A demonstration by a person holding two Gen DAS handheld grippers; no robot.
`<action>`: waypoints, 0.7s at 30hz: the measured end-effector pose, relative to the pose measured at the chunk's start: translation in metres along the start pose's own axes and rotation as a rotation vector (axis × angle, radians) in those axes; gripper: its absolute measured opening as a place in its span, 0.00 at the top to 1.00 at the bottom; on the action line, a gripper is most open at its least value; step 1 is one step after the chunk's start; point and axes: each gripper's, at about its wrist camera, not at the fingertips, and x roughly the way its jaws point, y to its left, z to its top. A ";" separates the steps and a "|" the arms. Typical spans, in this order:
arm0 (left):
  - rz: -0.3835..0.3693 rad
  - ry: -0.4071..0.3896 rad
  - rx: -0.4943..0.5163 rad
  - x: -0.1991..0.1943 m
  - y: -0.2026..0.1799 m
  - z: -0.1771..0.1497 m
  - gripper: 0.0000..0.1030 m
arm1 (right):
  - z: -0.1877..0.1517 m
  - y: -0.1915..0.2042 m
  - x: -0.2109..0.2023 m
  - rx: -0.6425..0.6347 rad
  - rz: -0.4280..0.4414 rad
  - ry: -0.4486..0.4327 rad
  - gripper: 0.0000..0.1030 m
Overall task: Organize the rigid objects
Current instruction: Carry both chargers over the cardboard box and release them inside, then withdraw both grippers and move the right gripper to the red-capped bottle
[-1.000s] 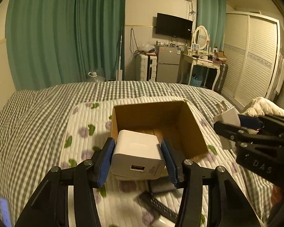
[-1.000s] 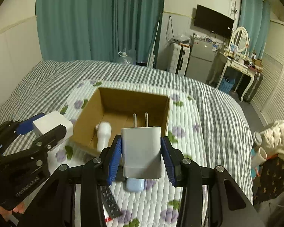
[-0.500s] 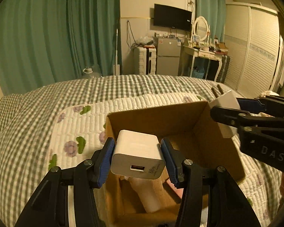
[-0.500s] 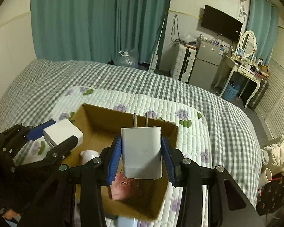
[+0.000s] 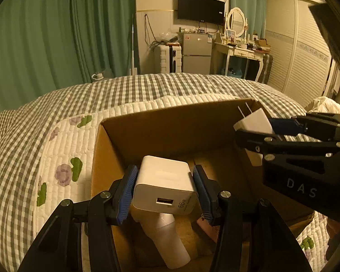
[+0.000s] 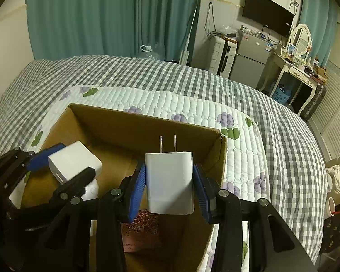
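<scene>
**Chargers held over cardboard box**

White charger (image 5: 164, 182), marked "66W", is clamped by the left gripper (image 5: 165, 191) above the cardboard box (image 5: 170, 124). A pronged adapter (image 6: 170, 181) is pinched by the right gripper (image 6: 169, 189), lettered "DAS". The box rests on a floral quilt (image 6: 192, 104) over a checked bedspread (image 6: 124, 72); green curtains (image 5: 56, 34) hang behind.

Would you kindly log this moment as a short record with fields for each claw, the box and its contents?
left claw: shut on the 66W charger, USB port toward the camera, above the box interior
right claw: shut on the pronged charger, prongs pointing away, over the box
cardboard box: open-topped, on the floral quilt
contents: white cylindrical item; dark red patterned packet
</scene>
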 end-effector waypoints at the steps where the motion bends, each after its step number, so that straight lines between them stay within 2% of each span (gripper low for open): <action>1: 0.001 0.003 0.000 0.000 -0.001 -0.001 0.50 | 0.000 0.000 0.000 0.003 0.002 -0.003 0.60; 4: -0.033 0.001 0.005 -0.006 -0.005 -0.001 0.47 | 0.001 0.002 -0.003 0.011 0.035 -0.016 0.56; 5: -0.044 0.001 0.009 -0.009 -0.006 0.000 0.44 | 0.002 0.003 -0.006 0.015 0.031 -0.023 0.43; 7: -0.037 0.004 0.023 -0.017 -0.008 0.002 0.24 | 0.003 0.002 -0.015 0.016 -0.020 -0.048 0.32; 14: -0.002 -0.031 0.019 -0.072 -0.005 0.008 0.23 | 0.009 -0.014 -0.075 0.034 -0.075 -0.101 0.32; 17: -0.002 -0.061 0.002 -0.109 -0.002 0.010 0.11 | 0.008 -0.015 -0.112 0.031 -0.101 -0.121 0.29; 21: -0.011 -0.113 -0.010 -0.162 0.002 0.009 0.05 | -0.005 -0.011 -0.171 0.020 -0.113 -0.147 0.23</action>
